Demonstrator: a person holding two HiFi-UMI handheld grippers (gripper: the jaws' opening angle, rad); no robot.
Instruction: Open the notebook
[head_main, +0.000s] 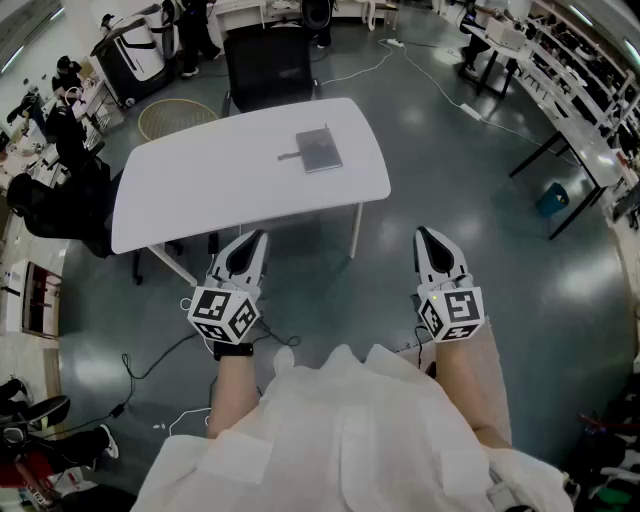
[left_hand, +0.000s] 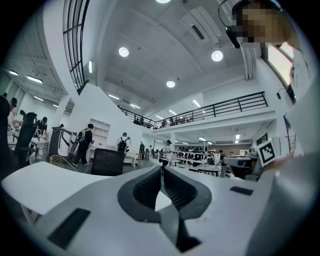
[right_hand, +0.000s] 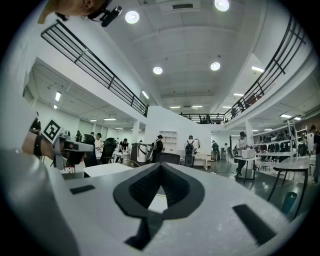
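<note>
Nothing has started here as far as I can see. The notebook (head_main: 320, 150) is lying flat and closed on the white tabletop (head_main: 200, 190), over toward its far right part, with a little dark bit poking out by its left edge (pen? strap? too small to tell). Both tools are held well short of it, out in front of the person over the floor on the near side of the tabletop. They point roughly level toward it, which reads to me like a ready stance before the reach, not anything mid-job. The left tool (head_main: 254, 240) has its 2 jaws pressed together with nothing between them. The right tool (head_main: 426, 236) is the same deal: tips meeting, nothing pinched. Closed probably makes sense for carrying them in. To flip a cover, though, you need either a thin edge slid under it or a pinch on the cover's corner, so I'd guess at least 1 of them has to spread once it gets there. The other could pin the back of the book so it doesn't skate on that smooth top. The notebook sits more on the right tool's side, so my bet is that one does the lifting, but that's only a guess. A black chair (head_main: 265, 65) stands at the far side, not in the way.
</note>
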